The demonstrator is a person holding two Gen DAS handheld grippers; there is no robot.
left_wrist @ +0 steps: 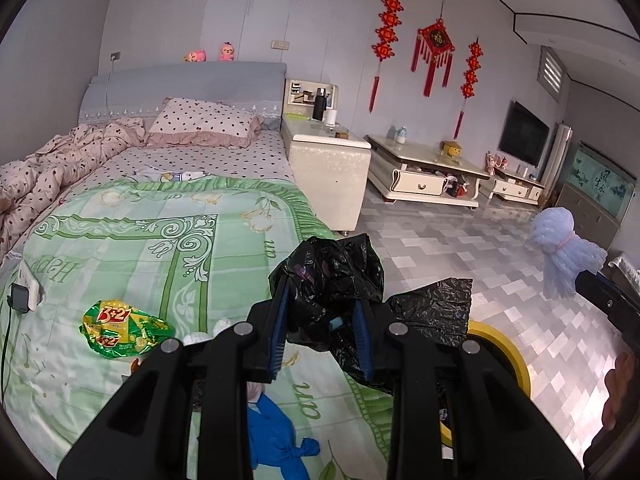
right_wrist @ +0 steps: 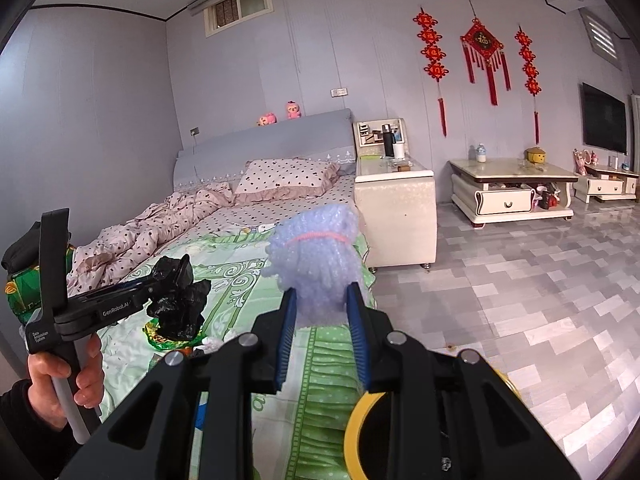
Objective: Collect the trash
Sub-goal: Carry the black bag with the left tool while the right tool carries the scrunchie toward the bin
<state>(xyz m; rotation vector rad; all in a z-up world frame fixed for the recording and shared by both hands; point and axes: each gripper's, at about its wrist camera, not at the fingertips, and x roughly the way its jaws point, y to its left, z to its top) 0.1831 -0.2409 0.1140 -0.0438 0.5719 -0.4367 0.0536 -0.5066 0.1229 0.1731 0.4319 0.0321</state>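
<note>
Jaws of left gripper (left_wrist: 322, 330) clamp a black bag (left_wrist: 332, 276); right gripper (right_wrist: 322, 334) pinches bubble wrap (right_wrist: 316, 256) above the bed (left_wrist: 160, 240).

Left tongs (left_wrist: 322, 320) clamped, tilted downward; right tongs (right_wrist: 322, 324) likewise clamped, raised

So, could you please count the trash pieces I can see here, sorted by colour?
Black: 1, the black plastic bag in the left claw
Pale blue: 1, the bubble wrap bundle in the right claw
Green: 1, the snack wrapper on the bed
Total: 3
</note>
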